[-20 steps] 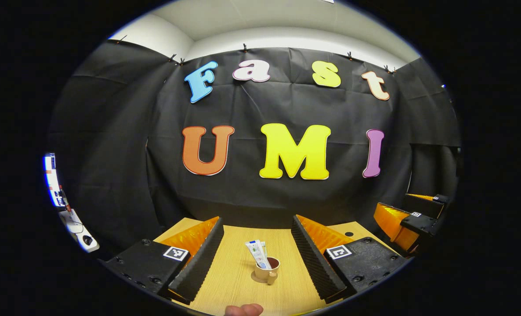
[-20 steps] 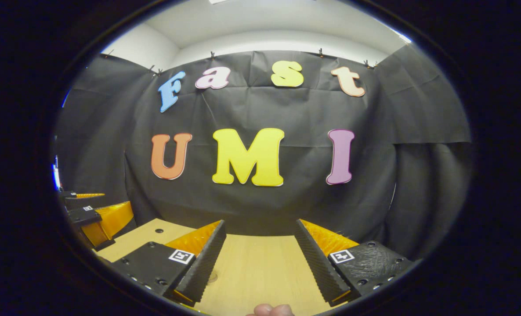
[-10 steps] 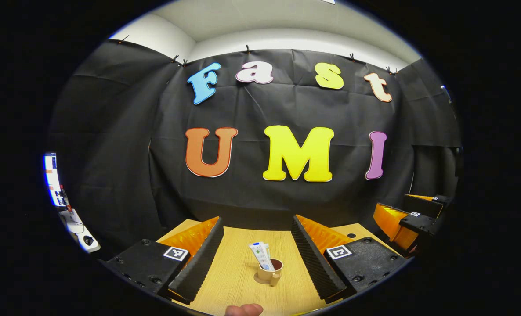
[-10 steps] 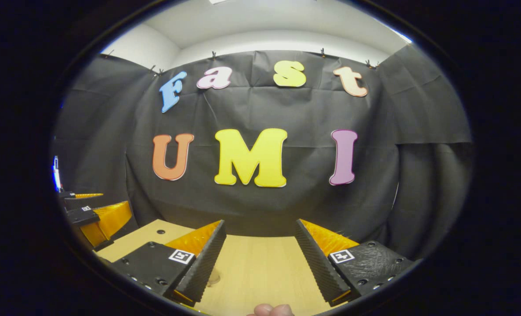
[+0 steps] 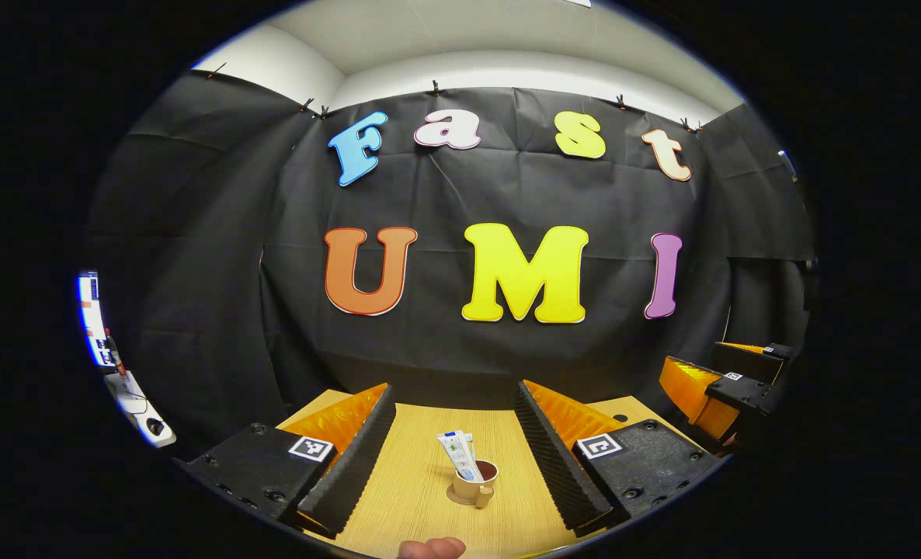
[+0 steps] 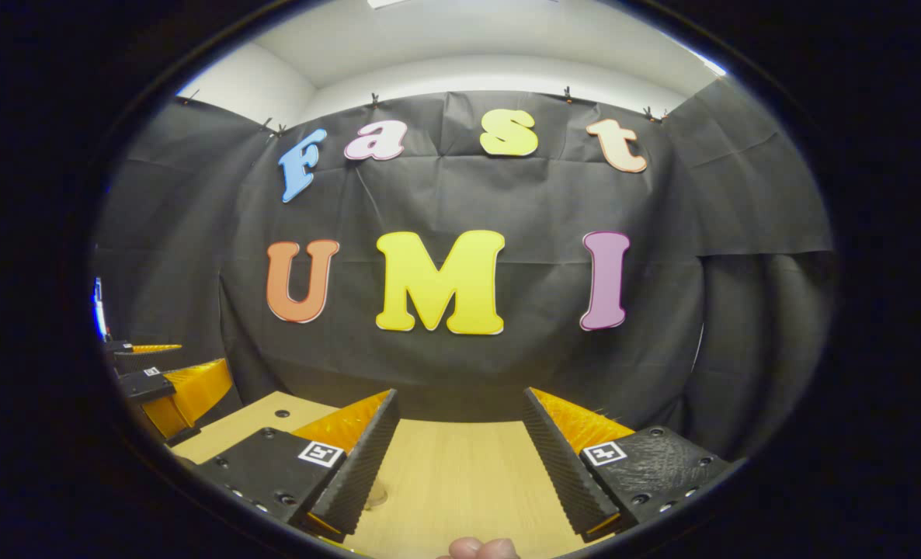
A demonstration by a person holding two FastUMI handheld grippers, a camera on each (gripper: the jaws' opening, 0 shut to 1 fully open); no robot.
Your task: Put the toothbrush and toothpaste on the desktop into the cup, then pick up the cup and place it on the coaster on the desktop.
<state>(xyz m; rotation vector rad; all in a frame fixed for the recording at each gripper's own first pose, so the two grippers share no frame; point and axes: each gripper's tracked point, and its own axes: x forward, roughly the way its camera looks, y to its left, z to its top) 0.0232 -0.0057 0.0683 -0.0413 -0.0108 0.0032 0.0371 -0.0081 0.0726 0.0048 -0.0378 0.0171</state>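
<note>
A small tan ceramic cup with a handle (image 5: 473,484) stands upright on a round tan coaster (image 5: 460,496) on the pale wood-grain desk (image 5: 414,481), seen in the left gripper view between the two fingers of the left claw (image 5: 454,446). That claw is spread wide and grips nothing; the cup sits well ahead of its fingertips, apart from both. Inside the cup, a white toothpaste tube with blue and green print (image 5: 457,455) leans toward the left, its top rising above the rim. Just behind the tube, a thin pale shape pokes up that may be the toothbrush, though it is too small to tell for sure. A fingertip of the person's hand (image 5: 431,548) shows at the bottom edge of this view. At the far right, the right claw (image 5: 728,388) hangs over the desk edge.

In the right gripper view, the right claw (image 6: 456,450) is likewise spread wide with nothing between its fingers, above bare desk (image 6: 460,481). A rounded tan shape (image 6: 375,494), mostly hidden, peeks out beside its left finger. The left claw (image 6: 161,384) appears at the far left.
</note>
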